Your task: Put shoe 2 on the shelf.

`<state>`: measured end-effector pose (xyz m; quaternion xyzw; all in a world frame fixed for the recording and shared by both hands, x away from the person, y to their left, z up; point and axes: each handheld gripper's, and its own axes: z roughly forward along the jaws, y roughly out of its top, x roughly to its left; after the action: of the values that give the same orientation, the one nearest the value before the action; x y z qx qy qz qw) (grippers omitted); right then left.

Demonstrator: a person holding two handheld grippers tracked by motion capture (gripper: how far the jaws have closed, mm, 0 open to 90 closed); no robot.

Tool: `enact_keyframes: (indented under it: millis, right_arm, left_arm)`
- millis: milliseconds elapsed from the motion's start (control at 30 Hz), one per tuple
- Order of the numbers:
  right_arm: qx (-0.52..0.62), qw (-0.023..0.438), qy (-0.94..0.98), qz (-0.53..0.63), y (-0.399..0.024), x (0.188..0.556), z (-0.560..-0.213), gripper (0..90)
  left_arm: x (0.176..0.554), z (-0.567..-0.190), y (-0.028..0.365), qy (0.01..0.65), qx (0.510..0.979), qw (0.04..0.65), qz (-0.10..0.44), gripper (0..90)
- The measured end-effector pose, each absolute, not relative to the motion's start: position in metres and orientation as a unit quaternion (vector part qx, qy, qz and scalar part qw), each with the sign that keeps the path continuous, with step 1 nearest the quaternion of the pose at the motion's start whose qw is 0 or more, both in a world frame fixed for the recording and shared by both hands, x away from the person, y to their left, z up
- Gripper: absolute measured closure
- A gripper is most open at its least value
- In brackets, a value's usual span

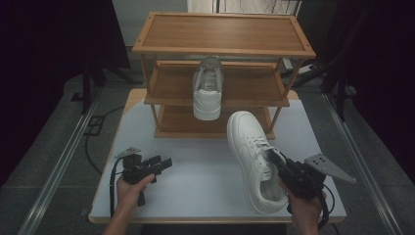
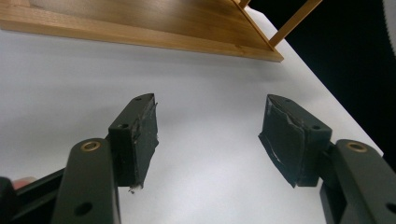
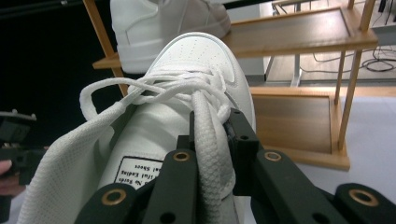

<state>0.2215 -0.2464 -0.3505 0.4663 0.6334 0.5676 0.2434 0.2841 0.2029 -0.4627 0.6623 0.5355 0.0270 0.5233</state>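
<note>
White shoe (image 1: 253, 156) at lower right of our high view, our right gripper (image 1: 277, 159) clamped on its tongue, left gripper (image 1: 164, 163) spread apart at lower left, second shoe (image 1: 207, 89) on the rack (image 1: 171, 88).

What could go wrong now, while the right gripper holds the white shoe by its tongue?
1. The right gripper pinches only the soft tongue of the shoe, so the shoe may swing or slip if lifted.
2. The loose lace could snag on the wooden rack.
3. The other shoe overhangs the middle shelf's edge, so a bump might knock it off.
</note>
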Motion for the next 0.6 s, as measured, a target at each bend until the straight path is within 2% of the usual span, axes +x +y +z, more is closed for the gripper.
enact_keyframes:
  millis: [367, 600]
  right_arm:
    - [0.466, 0.255, 0.622, 0.575, -0.248, 0.235, -0.322, 83.1]
    - [0.474, 0.254, 0.608, 0.584, -0.250, 0.247, -0.317, 83.2]
  left_arm:
    - [0.285, -0.463, 0.203, 0.535, 0.664, 0.522, 0.026, 35.8]
    - [0.285, -0.463, 0.205, 0.536, 0.661, 0.524, 0.025, 35.8]
